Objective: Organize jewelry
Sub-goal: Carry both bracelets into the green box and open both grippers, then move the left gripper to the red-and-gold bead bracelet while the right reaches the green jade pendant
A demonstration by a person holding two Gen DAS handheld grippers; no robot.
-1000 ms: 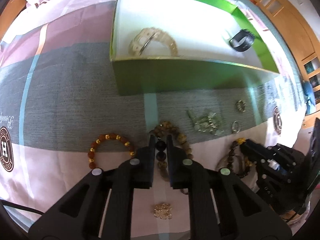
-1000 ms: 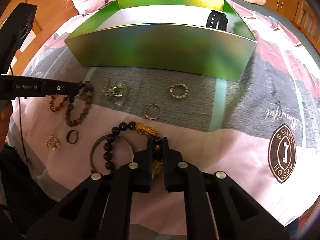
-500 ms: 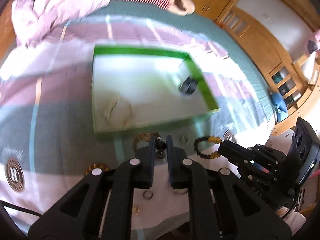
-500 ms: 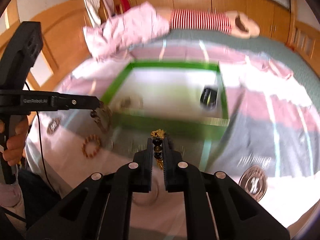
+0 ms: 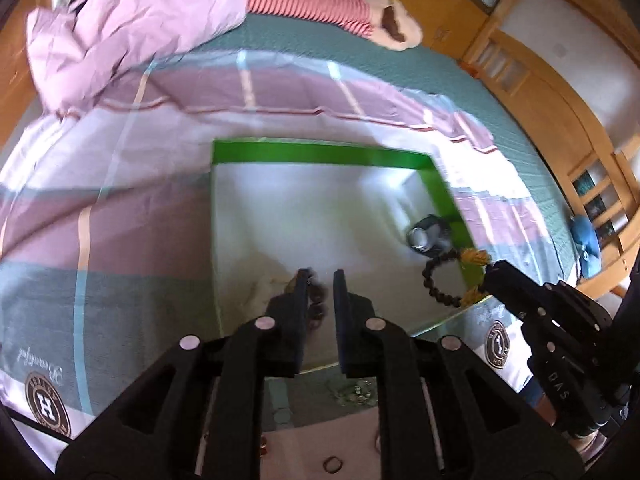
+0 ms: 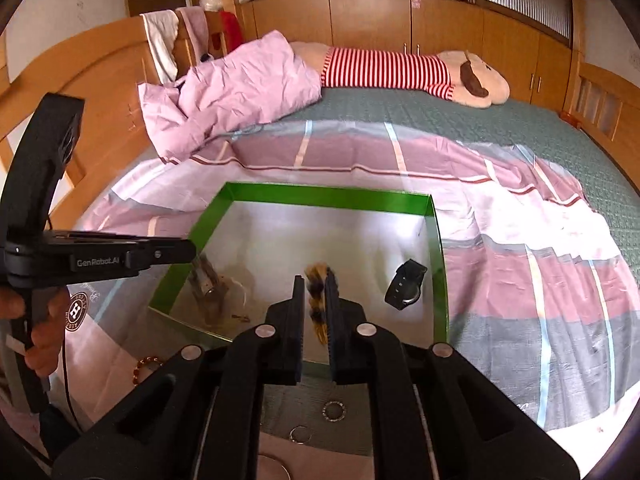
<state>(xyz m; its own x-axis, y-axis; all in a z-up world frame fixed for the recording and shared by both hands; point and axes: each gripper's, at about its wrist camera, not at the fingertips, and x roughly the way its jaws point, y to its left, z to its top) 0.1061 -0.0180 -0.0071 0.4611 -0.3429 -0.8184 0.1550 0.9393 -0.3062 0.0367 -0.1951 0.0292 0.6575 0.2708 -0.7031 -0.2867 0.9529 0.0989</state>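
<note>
Hanging over the green box on the bed, both claws carry beads. The left claw is squeezed tight on a brown bead bracelet above the box's near left part. The right claw has a black and gold bead bracelet between its fingers; its jaws have just been opening a little, and the bracelet looks blurry, so I cannot tell if they press on it. A black watch lies inside the box by the right wall. Two rings lie on the bedspread below.
</note>
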